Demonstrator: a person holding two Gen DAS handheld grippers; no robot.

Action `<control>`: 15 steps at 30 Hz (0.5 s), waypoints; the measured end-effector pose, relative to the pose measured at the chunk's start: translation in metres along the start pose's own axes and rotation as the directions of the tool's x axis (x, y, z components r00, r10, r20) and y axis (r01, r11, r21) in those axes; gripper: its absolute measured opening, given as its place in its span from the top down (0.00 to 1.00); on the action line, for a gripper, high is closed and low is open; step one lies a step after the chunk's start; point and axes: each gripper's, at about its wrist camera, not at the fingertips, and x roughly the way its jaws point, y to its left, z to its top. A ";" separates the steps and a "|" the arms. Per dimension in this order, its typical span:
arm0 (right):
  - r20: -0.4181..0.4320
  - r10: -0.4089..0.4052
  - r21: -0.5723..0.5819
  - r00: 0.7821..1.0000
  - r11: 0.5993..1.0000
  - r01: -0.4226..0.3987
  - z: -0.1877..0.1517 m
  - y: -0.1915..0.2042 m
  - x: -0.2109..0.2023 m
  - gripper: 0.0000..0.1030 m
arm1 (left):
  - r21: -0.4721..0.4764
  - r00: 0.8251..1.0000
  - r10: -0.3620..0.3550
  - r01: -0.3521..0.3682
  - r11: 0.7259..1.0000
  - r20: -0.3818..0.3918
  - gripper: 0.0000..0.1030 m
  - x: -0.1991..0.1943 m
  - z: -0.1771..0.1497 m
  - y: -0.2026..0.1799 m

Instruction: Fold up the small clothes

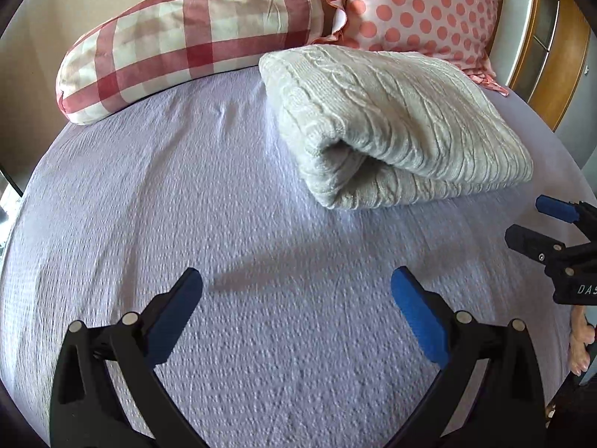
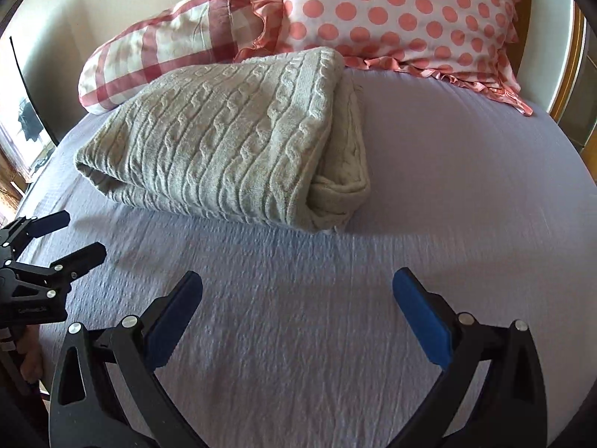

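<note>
While both tools hover over the lavender bedspread [image 1: 231, 194], the left gripper [image 1: 296, 280] has its jaws spread wide with nothing between them, and the right gripper [image 2: 297, 280] is just as wide and just as bare. The folded cable-knit sweater [image 2: 224, 138] lies ahead of both, apart from the blue pads [image 1: 419, 315], toward the head of the bed. Behind it rest a checked bolster [image 1: 186, 41] and a polka-dot pillow [image 2: 403, 15].
</note>
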 end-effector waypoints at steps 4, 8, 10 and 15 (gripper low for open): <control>-0.021 -0.055 -0.019 0.998 0.998 0.055 -0.002 0.004 0.003 0.01 | 0.001 1.000 0.016 -0.016 1.000 -0.005 0.02 0.001 0.001 0.000; -0.021 -0.057 -0.017 0.998 0.998 0.056 -0.004 0.005 0.002 0.01 | 0.000 1.000 0.012 -0.012 1.000 -0.007 0.02 0.002 0.001 0.001; -0.021 -0.056 -0.018 0.998 0.998 0.056 -0.005 0.005 0.002 0.01 | 0.000 1.000 0.012 -0.012 1.000 -0.007 0.02 0.002 0.001 0.001; -0.022 -0.057 -0.017 0.998 0.998 0.056 -0.004 0.006 0.002 0.01 | -0.001 1.000 0.013 -0.013 1.000 -0.007 0.02 0.002 0.001 0.001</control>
